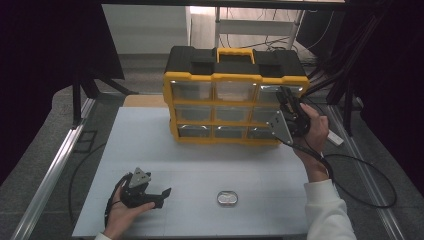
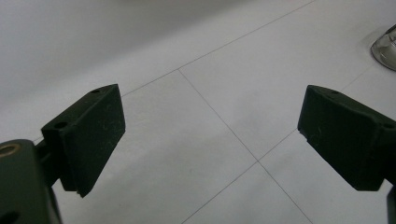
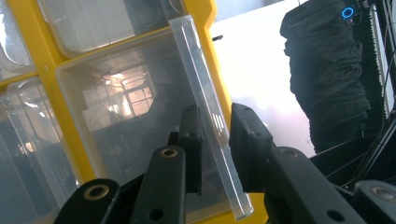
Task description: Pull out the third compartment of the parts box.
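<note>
The right hand-held gripper was clamped on the clear front lip of a drawer, one jaw behind the plastic flange and the other in front of it, the pads pressing on the thin edge. That pinch looked suited to drawing the drawer out, since the lip is the only part that stands proud of the yellow frame. In the high view the right hand-held gripper sat at the top right drawer of the yellow and black organizer, which stood at the far edge of the worktop, its drawer fronts turned toward the person so they could be reached head-on.

The left hand-held gripper rested near the worktop's near left corner, its jaws wide apart with nothing between them, seemingly parked out of the way while the other hand worked. A small oval metal tin lay near the near edge, about midway along it and well apart from the organizer, perhaps waiting to be stowed.
</note>
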The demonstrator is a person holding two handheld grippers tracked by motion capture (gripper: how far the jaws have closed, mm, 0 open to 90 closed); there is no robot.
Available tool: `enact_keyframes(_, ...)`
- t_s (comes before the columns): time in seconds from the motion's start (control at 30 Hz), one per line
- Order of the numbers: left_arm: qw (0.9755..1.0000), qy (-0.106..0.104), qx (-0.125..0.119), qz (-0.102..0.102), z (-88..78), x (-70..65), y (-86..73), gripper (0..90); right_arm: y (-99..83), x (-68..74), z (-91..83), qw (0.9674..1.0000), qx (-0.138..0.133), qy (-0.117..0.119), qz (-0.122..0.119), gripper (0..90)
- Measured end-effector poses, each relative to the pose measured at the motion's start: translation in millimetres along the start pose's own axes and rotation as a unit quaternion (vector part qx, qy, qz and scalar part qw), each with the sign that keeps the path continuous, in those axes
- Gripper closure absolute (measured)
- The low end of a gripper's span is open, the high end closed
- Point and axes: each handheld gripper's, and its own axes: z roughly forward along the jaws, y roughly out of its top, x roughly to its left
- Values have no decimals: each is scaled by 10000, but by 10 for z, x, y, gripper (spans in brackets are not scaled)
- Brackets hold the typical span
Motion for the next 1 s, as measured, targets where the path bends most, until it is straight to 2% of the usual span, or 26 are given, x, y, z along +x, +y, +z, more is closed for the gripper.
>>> enact_keyframes(1.0,10000,-11,-23,15,-8,-3,6,80,41,-6,-144,10000,27,-17,-63,753)
